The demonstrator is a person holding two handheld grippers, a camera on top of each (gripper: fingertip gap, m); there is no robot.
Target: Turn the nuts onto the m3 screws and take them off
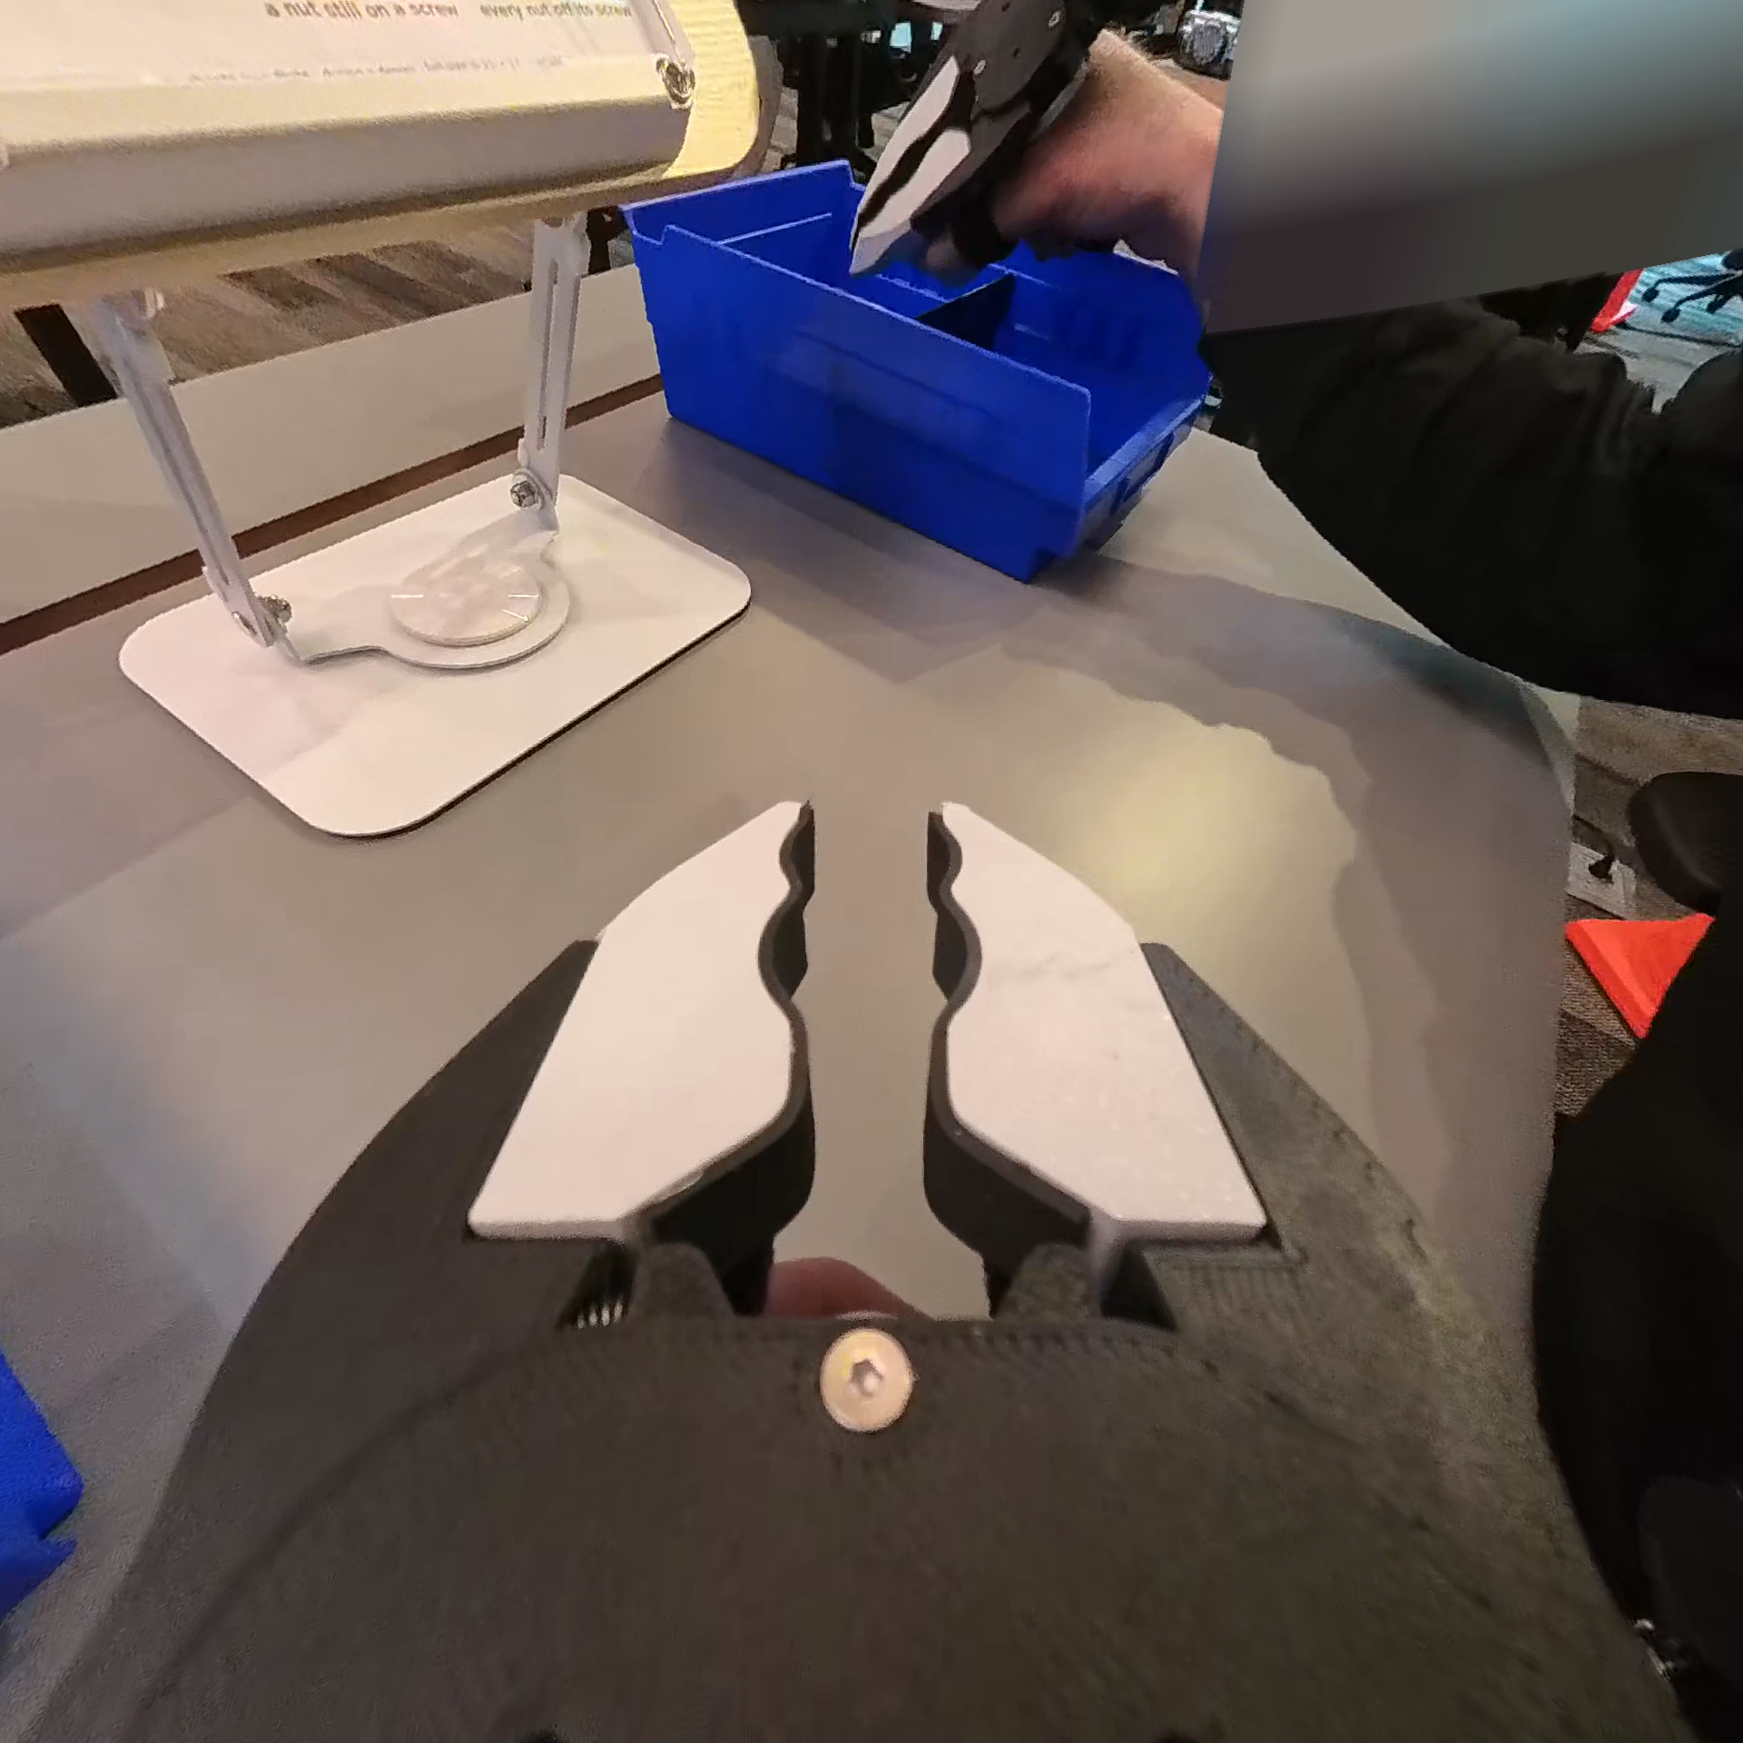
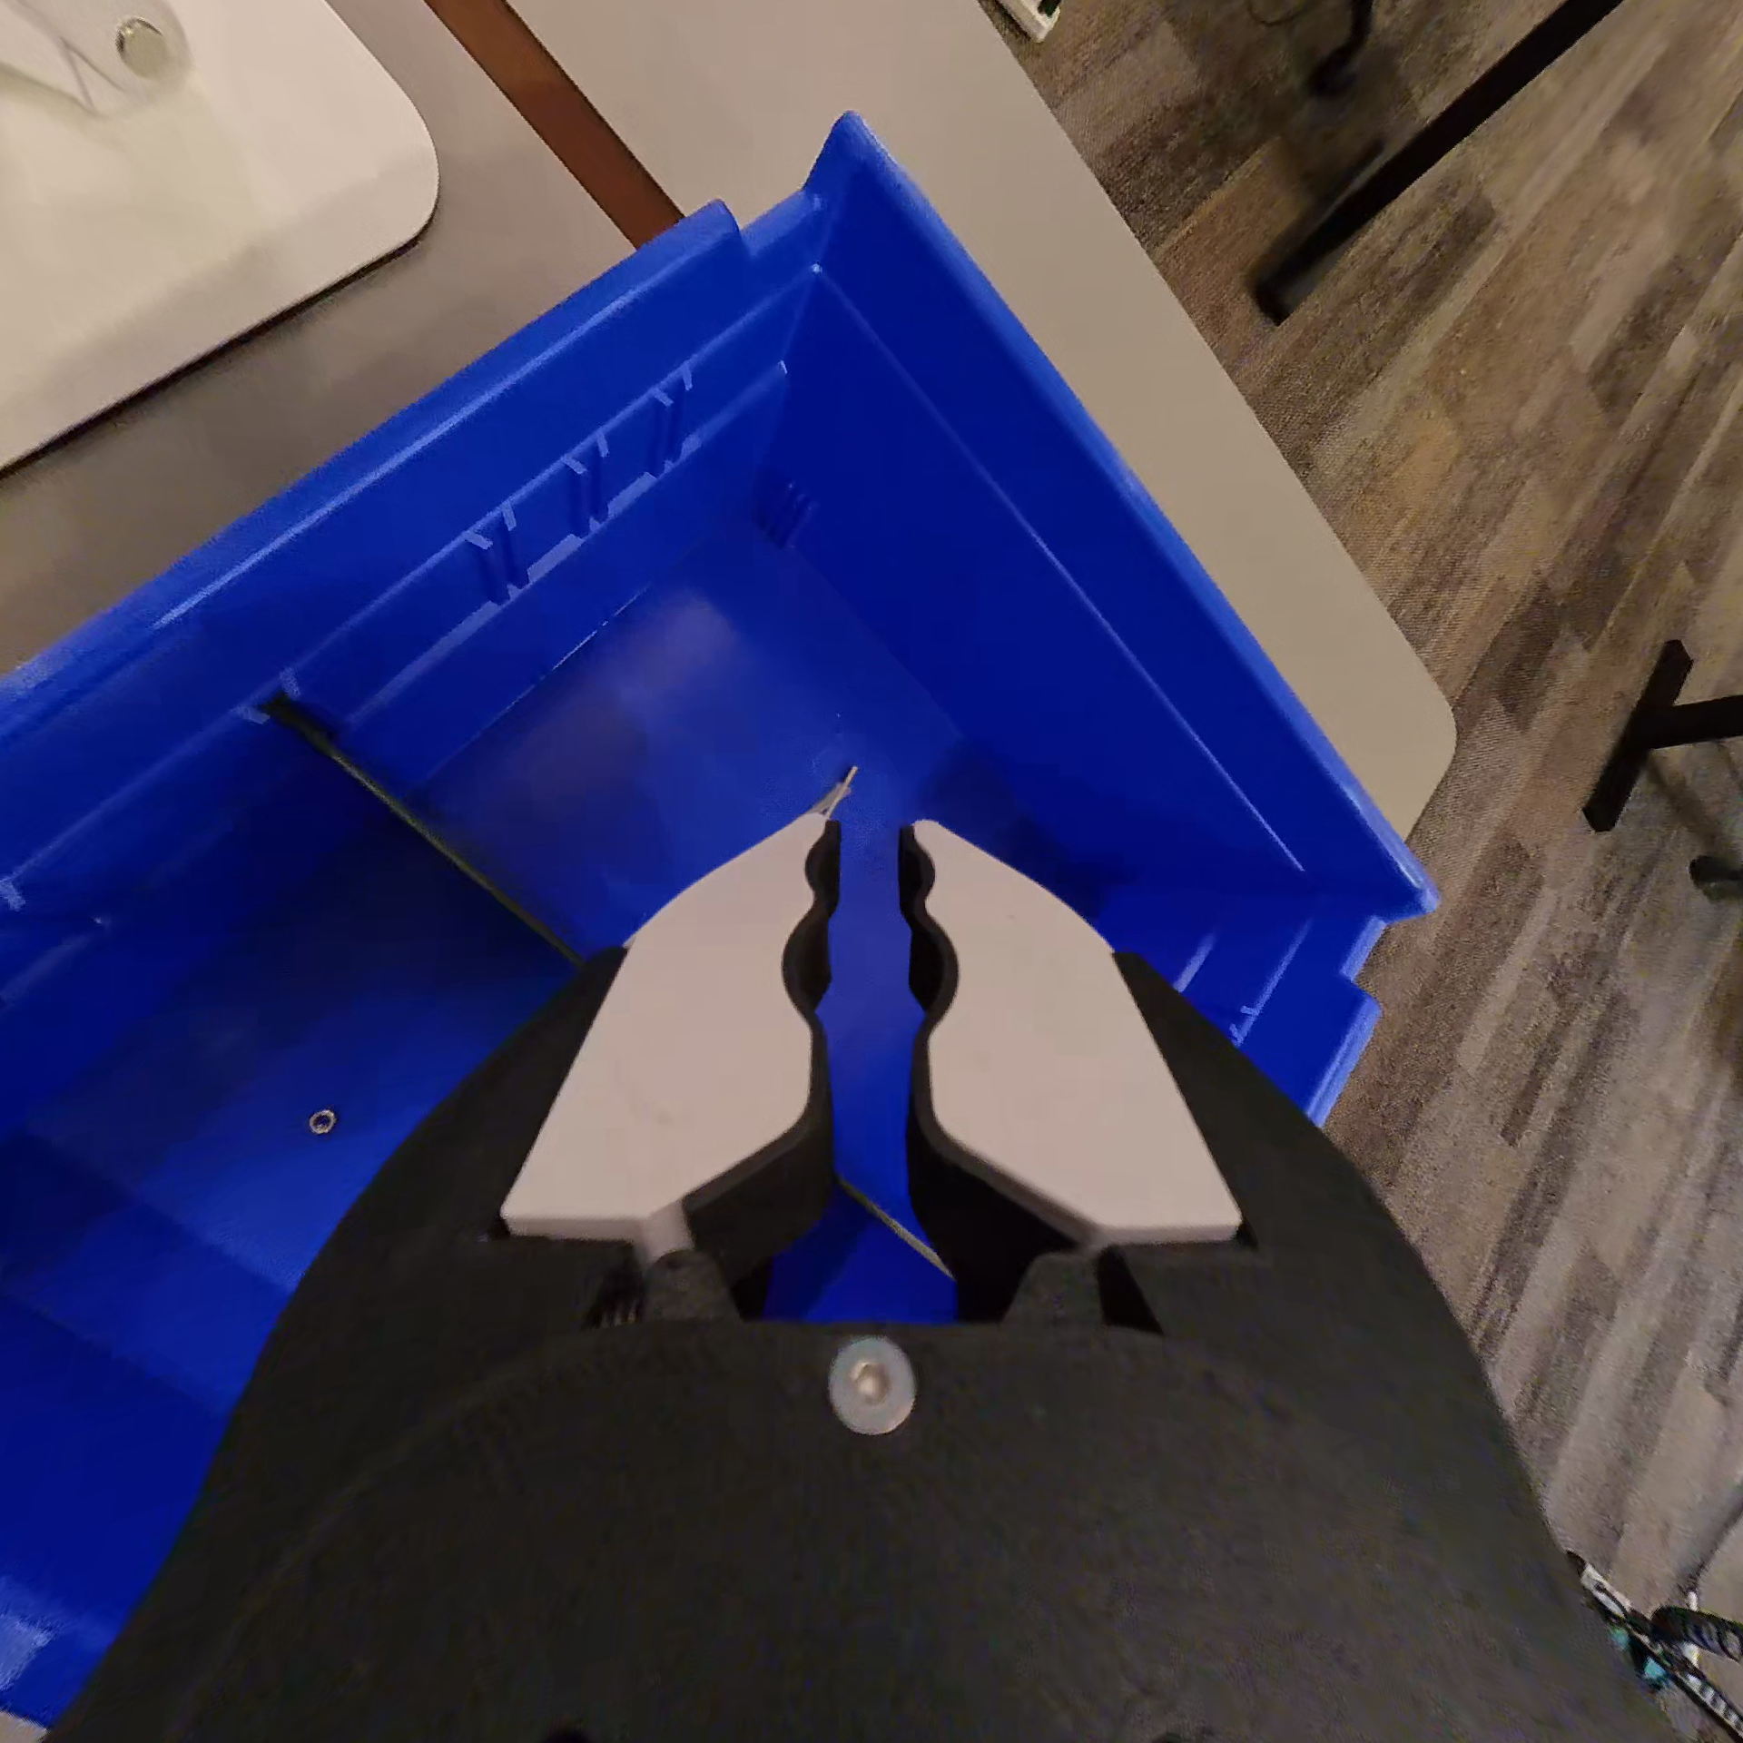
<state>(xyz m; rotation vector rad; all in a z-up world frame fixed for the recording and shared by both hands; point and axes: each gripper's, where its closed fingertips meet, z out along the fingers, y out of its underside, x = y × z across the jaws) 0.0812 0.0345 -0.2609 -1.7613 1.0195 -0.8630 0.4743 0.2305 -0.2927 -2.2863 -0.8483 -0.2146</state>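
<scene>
My right gripper (image 2: 865, 835) reaches down into the far compartment of a blue bin (image 2: 1085, 585). Its jaws stand a little apart with only blue floor between them. A thin silver screw (image 2: 842, 790) lies on the bin floor just past the left fingertip; I cannot tell if they touch. A small silver nut (image 2: 322, 1120) lies in the near compartment, behind a black divider (image 2: 424, 830). My left gripper (image 1: 870, 821) is open and empty, above the grey table (image 1: 1085, 717). The left wrist view shows the right gripper (image 1: 887, 226) over the bin (image 1: 896, 406).
A white document stand (image 1: 424, 679) with an angled page stands at the left of the table. The person's dark sleeve (image 1: 1462, 490) crosses on the right. Another blue piece (image 1: 28, 1490) is at the lower left. The table edge (image 2: 1320, 585) runs just beyond the bin. The small silver nut (image 2: 322, 1120) lies around 15 centimetres away from my right fingertips.
</scene>
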